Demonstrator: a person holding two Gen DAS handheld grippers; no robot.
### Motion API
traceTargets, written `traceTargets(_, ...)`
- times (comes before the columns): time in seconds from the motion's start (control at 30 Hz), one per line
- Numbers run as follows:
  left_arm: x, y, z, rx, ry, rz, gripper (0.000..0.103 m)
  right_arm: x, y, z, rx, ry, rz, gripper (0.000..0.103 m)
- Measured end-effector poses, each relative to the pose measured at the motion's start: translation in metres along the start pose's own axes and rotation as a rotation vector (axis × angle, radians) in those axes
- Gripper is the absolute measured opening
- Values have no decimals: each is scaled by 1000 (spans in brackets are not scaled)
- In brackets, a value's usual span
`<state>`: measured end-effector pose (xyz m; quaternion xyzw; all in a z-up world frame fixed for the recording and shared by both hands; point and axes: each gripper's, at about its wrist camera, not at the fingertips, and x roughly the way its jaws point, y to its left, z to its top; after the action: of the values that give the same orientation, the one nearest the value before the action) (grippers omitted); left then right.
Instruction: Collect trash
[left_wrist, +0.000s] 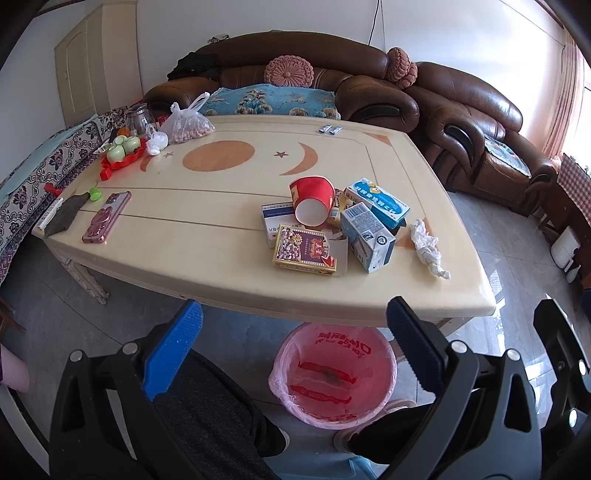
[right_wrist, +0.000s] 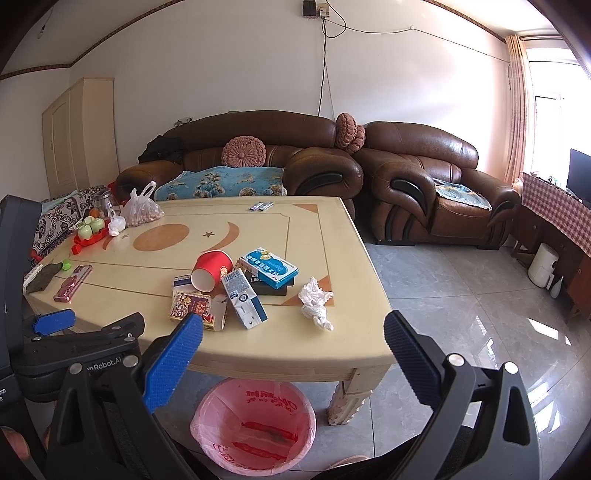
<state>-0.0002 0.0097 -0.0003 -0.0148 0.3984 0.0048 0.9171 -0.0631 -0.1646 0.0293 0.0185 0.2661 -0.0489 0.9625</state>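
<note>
A heap of trash lies near the table's front right corner: a tipped red paper cup (left_wrist: 312, 199) (right_wrist: 212, 268), a blue and white carton (left_wrist: 365, 232) (right_wrist: 243, 298), a blue medicine box (left_wrist: 376, 202) (right_wrist: 269, 267), a patterned card box (left_wrist: 304, 250) (right_wrist: 192, 305) and a crumpled white tissue (left_wrist: 428, 248) (right_wrist: 314, 302). A pink-lined bin (left_wrist: 334, 373) (right_wrist: 253, 424) stands on the floor under the table's front edge. My left gripper (left_wrist: 295, 347) is open and empty above the bin. My right gripper (right_wrist: 293, 354) is open and empty in front of the table edge.
The cream table (left_wrist: 229, 206) (right_wrist: 332, 236) also bears a pink phone (left_wrist: 107, 216) (right_wrist: 72, 282), a red tray with green cups (left_wrist: 122, 153), a plastic bag of nuts (left_wrist: 186, 123) (right_wrist: 142, 212) and two small packets (left_wrist: 330, 129). Brown sofas (right_wrist: 417, 173) stand behind.
</note>
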Motion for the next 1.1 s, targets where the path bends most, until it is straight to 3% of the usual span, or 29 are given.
traceTargets(0.33,-1,9,2,28,1,-24,98,2,-8,2,5,7,21,96)
traceTargets(0.7,5,15,10,197,34,-143,98,34,-28,10,-41,27,56,96)
traceTargets(0.83,10,14,22,263,56,-239,98,54,-33,15,-71,76,97,96)
traceTargets(1.1,28,2,50,443,92,-288,98,94,-43,24,-87,172,156,96)
